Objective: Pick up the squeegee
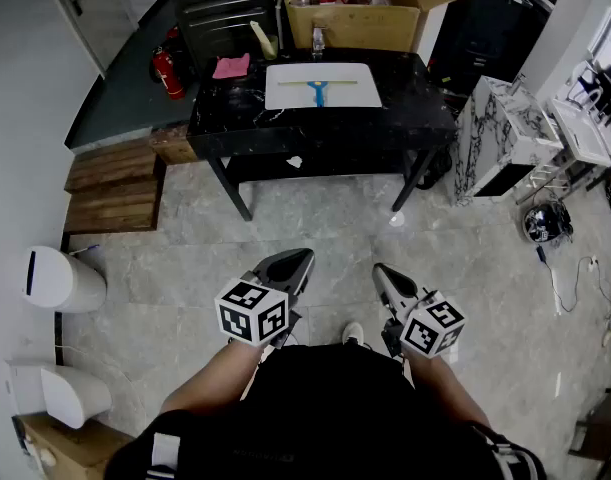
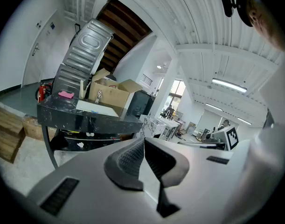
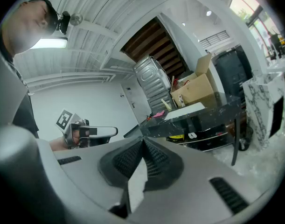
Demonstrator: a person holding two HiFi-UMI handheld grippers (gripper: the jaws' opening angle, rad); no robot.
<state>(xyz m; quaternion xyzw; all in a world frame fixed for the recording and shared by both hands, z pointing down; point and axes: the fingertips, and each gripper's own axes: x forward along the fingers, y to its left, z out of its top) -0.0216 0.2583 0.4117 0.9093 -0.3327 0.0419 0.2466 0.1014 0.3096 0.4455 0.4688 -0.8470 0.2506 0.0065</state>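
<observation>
Head view, step: pre-approach. Person stands on the tiled floor [image 1: 315, 218], well apart from the tabletop [image 1: 415, 98]. Squeegee not yet touched.
Head view, squeegee [image 1: 318, 90]: lies flat on a white sheet [image 1: 285, 88] at tabletop centre. T-shape, blue handle (prob. plastic), thin pale blade bar across the top.
Head view, tabletop: black w/ white veins, marble look, glossy. Dark straight legs.
Head view, other items: pink cloth [image 1: 231, 66], soft and crumpled, left of the sheet. Open cardboard box [image 1: 365, 13] behind, matte brown.
Head view, jaws: left gripper [image 1: 303, 259] and right gripper [image 1: 379, 270] both w/ jaws pressed together, nothing pinched, held low in front of the body.
Left gripper view, jaws: closed tip to tip, empty. Ribbed dark pads in smooth grey moulded shells.
Left gripper view, target: tabletop far ahead. Squeegee too small to make out.
Right gripper view, jaws: closed, empty. Same ribbed pads.
Right gripper view, target: sheet shows as a pale slab on the tabletop. Squeegee not resolvable.
Next move (judgement): walk up to the tabletop, spread one gripper's jaws, straddle the narrow handle, close. The handle lies flat on a smooth sheet, so a low approach is needed. It may slide.
</observation>
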